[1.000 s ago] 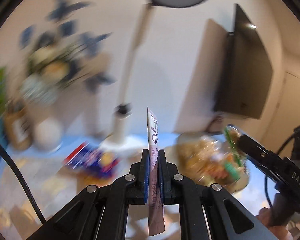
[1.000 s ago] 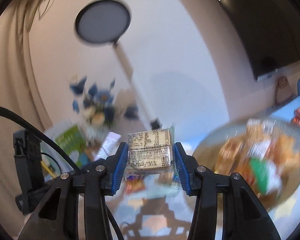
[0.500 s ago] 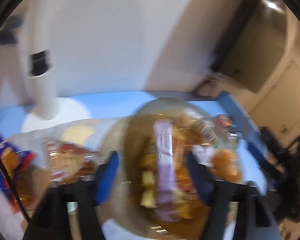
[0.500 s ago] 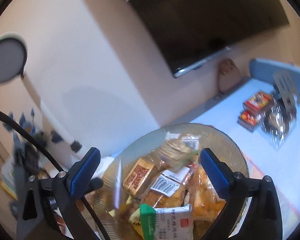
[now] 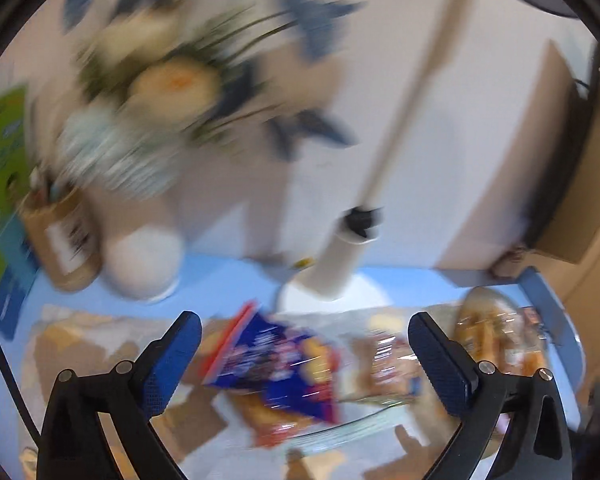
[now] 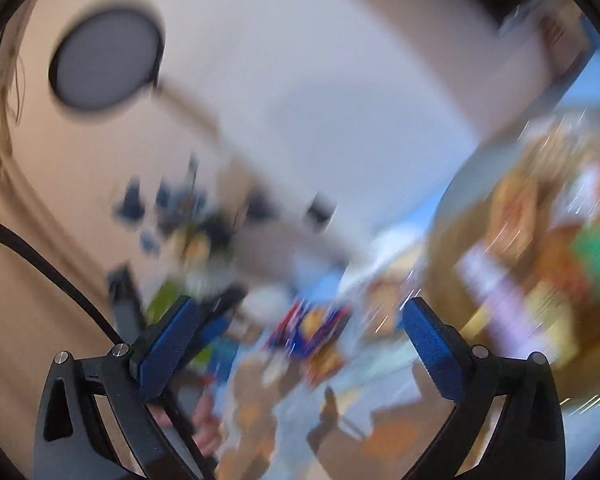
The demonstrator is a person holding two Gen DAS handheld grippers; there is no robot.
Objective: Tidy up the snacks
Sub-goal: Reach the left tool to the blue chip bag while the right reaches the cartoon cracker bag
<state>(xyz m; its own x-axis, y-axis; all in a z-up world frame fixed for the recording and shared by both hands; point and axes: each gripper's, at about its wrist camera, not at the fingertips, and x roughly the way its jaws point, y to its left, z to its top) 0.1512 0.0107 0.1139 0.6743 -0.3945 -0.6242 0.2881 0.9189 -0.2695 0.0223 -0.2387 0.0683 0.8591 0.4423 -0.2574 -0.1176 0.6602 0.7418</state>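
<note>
Both packets gone from left claw (image 5: 305,354) and right claw (image 6: 300,344), now wide, empty.

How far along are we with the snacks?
Done: the bowl already holds a heap of packets. In hand: nothing; the left gripper and right gripper are both open and empty, the left jaws just opened. Left: the blue snack bag and a clear-wrapped packet lie on the table.
</note>
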